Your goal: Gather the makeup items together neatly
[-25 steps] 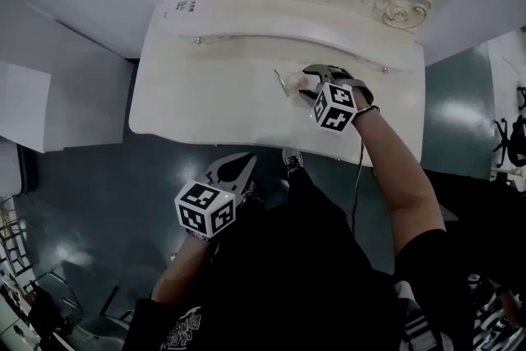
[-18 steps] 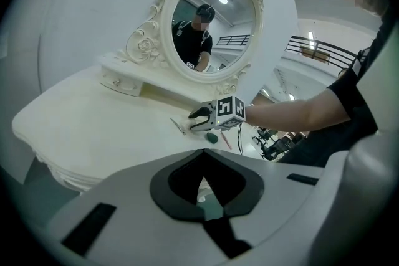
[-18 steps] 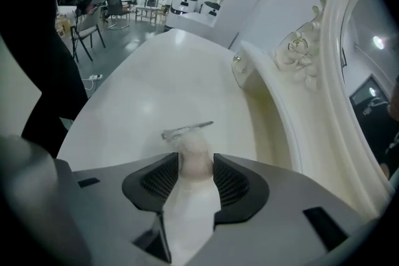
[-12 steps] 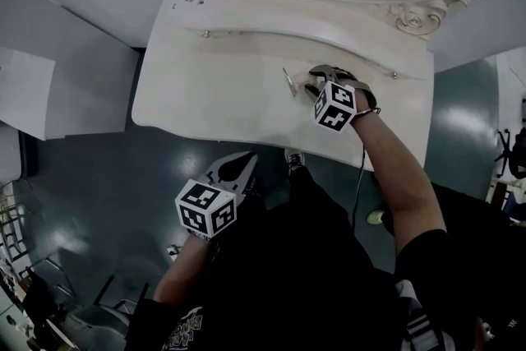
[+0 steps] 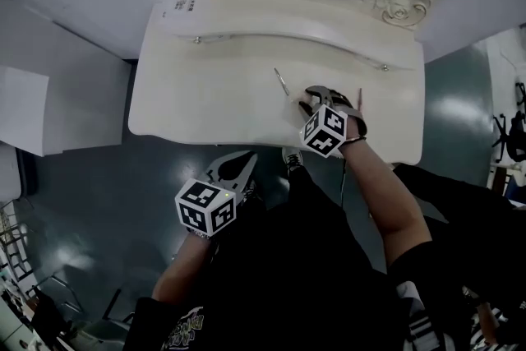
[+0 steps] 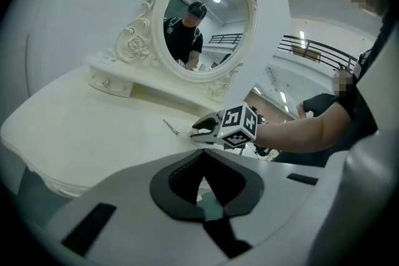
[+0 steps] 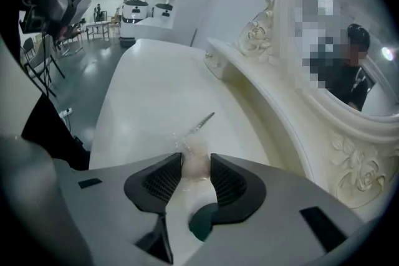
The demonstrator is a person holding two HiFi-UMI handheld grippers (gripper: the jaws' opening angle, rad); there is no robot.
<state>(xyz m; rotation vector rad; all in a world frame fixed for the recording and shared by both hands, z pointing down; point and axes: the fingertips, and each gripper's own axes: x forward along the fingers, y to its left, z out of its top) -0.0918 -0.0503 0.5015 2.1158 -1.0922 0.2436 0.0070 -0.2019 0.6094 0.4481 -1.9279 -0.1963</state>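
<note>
Vanity (image 5: pixel 205 94) front edge: right tongs (image 7: pixel 196 165) just closing on sponge (image 7: pixel 194 147), perhaps.

White dressing table (image 5: pixel 205 94), oval mirror (image 6: pixel 206 22), grey floor (image 5: pixel 99 185)

Cream bench (image 5: pixel 205 94) with a raised back shelf (image 5: pixel 271 25) and a small label (image 5: pixel 182 6) at the shelf's left end. On top:
- thin metal tool (image 5: pixel 281 81), lying flat
- pale pinkish item (image 7: pixel 194 147) just beside it, pinched in the right claw (image 7: pixel 196 165)
- dark green round piece (image 7: pixel 201 221) next to that
- thin reddish stick (image 5: pixel 359 99) further right
</note>
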